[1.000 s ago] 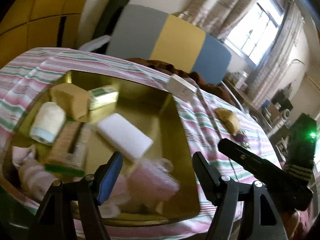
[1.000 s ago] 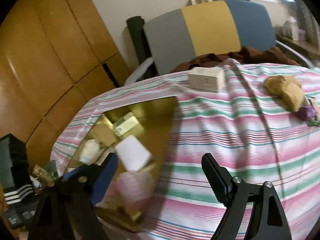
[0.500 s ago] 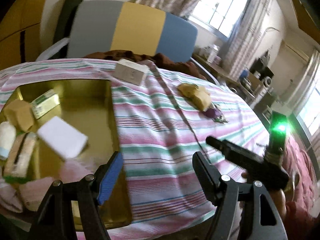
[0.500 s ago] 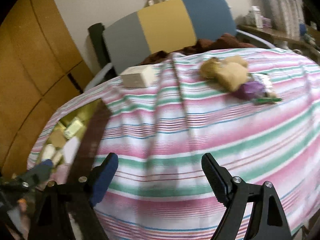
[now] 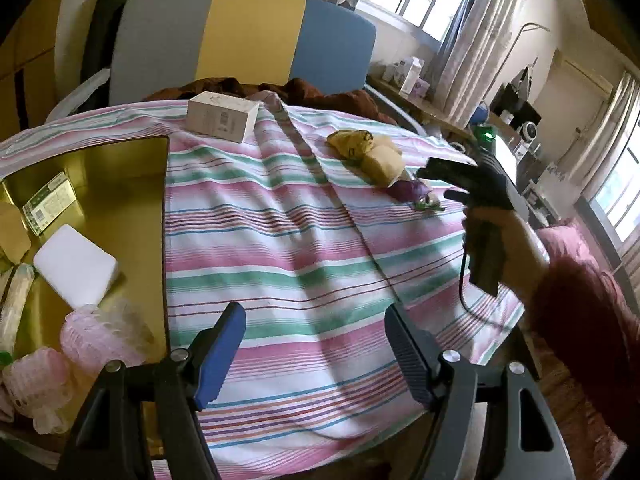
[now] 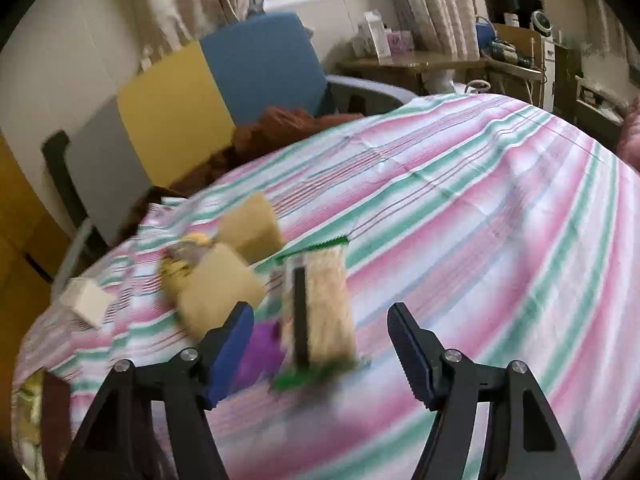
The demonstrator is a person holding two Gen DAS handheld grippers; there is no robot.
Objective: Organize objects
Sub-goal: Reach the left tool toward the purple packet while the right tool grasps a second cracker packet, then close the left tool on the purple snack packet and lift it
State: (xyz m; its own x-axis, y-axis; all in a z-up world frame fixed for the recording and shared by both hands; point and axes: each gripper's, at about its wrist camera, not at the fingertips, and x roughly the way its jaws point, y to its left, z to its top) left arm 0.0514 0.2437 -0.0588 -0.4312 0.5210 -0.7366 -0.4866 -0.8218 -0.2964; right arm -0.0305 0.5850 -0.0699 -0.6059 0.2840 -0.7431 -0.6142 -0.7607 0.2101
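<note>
Left wrist view
Left hand-held gripper: released, jaws spread wide with nothing between them, hovering over the striped cloth on the desk.
Gold tray: at the left, holding a white sponge block, a green-labelled box, pink rollers and more.
Loose items: a white carton at the far edge; yellow-tan sponges and a purple thing lie together to the right, well apart from the tray.
Right hand-held gripper: seen from the side, near that cluster; from here I cannot tell how its jaws stand.

Right wrist view
Right hand-held gripper: released, jaws wide; nothing gripped.
Target, as I judge: a flat packet with green ends and a dark stripe, lying just ahead between the jaws. The picture is blurred.
Packet axis: its long side runs away from the camera, roughly along the fingers, so the jaws would close across its narrow width.
Neighbours: the purple thing lies just beside its left edge, by the blue-padded finger; the tan sponges lie beyond.
Doing it well: likely come down centred on the packet, keep the left finger clear of the purple thing, and close only once the view steadies.
Risk: the thin, flat packet may slip or drag the cloth.
</note>
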